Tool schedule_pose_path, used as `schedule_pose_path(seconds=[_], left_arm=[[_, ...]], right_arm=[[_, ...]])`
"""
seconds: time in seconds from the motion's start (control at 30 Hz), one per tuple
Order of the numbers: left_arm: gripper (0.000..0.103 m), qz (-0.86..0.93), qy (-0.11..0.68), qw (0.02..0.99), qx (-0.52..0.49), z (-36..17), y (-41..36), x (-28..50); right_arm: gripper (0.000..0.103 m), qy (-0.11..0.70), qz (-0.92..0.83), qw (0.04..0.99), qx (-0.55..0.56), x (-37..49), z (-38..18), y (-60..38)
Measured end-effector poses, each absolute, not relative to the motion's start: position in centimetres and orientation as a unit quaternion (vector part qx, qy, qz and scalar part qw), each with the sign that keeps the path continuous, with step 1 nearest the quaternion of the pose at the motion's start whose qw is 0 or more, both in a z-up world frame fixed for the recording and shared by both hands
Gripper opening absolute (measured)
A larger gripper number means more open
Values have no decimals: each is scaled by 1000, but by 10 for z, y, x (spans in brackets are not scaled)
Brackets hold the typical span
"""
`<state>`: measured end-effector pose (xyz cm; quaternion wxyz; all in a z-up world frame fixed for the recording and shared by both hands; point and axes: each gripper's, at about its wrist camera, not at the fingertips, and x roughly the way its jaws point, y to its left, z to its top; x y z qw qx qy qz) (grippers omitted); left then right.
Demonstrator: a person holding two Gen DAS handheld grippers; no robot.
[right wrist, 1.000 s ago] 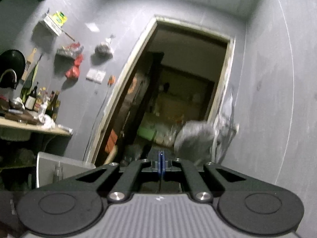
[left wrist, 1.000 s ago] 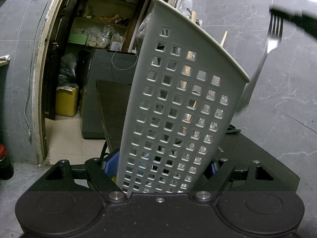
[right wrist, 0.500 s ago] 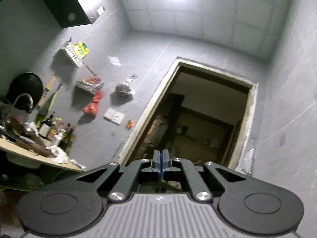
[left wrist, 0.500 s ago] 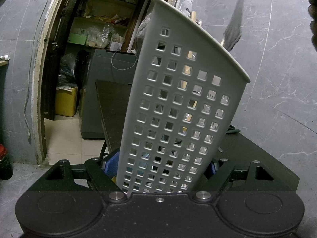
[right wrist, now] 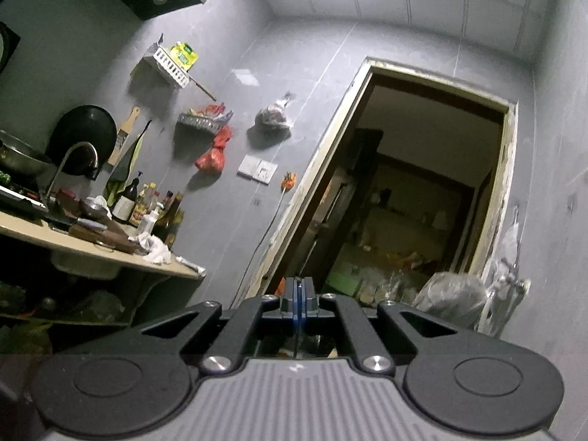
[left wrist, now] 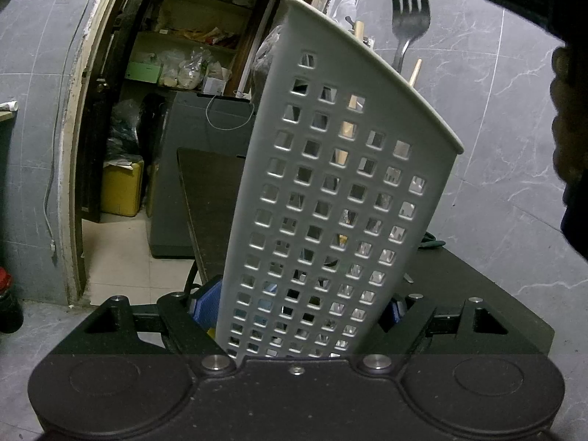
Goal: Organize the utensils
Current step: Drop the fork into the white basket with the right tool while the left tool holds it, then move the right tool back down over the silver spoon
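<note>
Only left wrist view shows fork (left wrist: 408,18) above holder (left wrist: 330,198).

A dark table (left wrist: 477,294) bears the white perforated utensil holder (left wrist: 330,202); a green item (left wrist: 433,244) lies behind.

Perforated white utensil holder (left wrist: 330,198), clamped by left gripper (left wrist: 301,316); fork (left wrist: 408,11), tines up, above rim; wooden sticks (left wrist: 358,31) inside.

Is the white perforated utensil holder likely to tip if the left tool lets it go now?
Probably yes. The utensil holder is tall and narrow and already leans, gripped only near its base by the left tool. Its thin, hole-filled plastic wall looks light. The fork and wooden sticks rise above its rim, so the weight probably sits high.
</note>
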<state>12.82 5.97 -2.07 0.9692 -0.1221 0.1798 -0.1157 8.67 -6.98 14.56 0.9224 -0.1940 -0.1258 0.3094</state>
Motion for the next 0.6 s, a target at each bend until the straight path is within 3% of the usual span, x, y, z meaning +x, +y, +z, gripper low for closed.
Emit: schedule_pose_path(seconds=[0.4, 0.5, 0.6], left_arm=[[83, -116, 180, 969, -122, -21, 60, 128], [83, -116, 180, 969, -122, -21, 60, 128], [83, -115, 180, 969, -122, -21, 59, 128]], right_arm=[[3, -70, 317, 928, -181, 103, 119, -75], [7, -56, 325, 929, -165, 107, 116, -81], [21, -56, 328, 932, -146, 108, 116, -89]])
